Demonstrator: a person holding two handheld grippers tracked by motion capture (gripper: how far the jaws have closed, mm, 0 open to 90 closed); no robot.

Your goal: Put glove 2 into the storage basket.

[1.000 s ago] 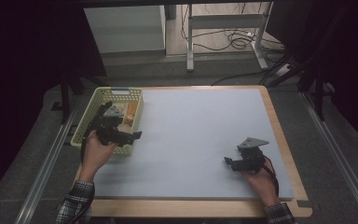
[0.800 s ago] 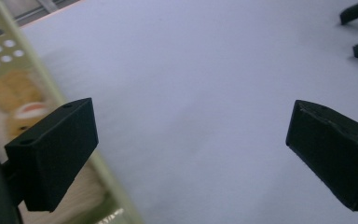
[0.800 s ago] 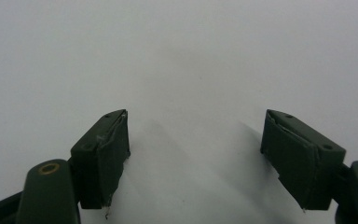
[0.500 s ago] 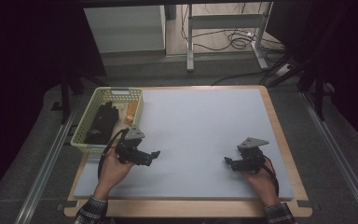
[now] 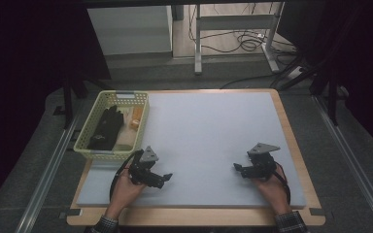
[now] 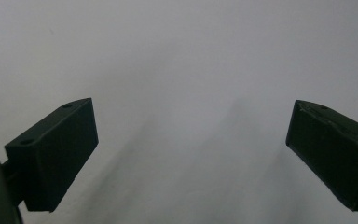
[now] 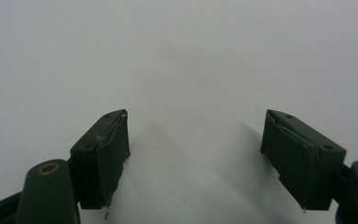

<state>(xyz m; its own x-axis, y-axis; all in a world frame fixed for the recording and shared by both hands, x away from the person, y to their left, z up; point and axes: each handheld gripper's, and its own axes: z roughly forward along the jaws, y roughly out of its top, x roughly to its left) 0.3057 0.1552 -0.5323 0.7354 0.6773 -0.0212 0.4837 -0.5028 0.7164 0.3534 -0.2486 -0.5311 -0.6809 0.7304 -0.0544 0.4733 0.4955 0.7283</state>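
Note:
My left gripper (image 5: 164, 177) rests low over the pale grey mat (image 5: 209, 131) at the front left, just below the basket's near corner. Its jaws point right and stand wide apart in the left gripper view (image 6: 191, 154), with bare mat between them. My right gripper (image 5: 237, 168) sits on the mat at the front right, pointing left. Its jaws are spread in the right gripper view (image 7: 193, 154) and nothing lies between them. A hand holds each gripper from the near edge.
A pale yellow-green basket (image 5: 91, 151) stands at the mat's left edge, holding a black glove (image 5: 106, 127) and a small orange object (image 5: 135, 121). The wooden table rim (image 5: 291, 136) frames the mat. Table legs and cables (image 5: 243, 43) lie on the floor beyond.
My left gripper has come out from over the basket, moving down and toward the near edge onto the mat with nothing in its jaws. The right gripper has stayed put.

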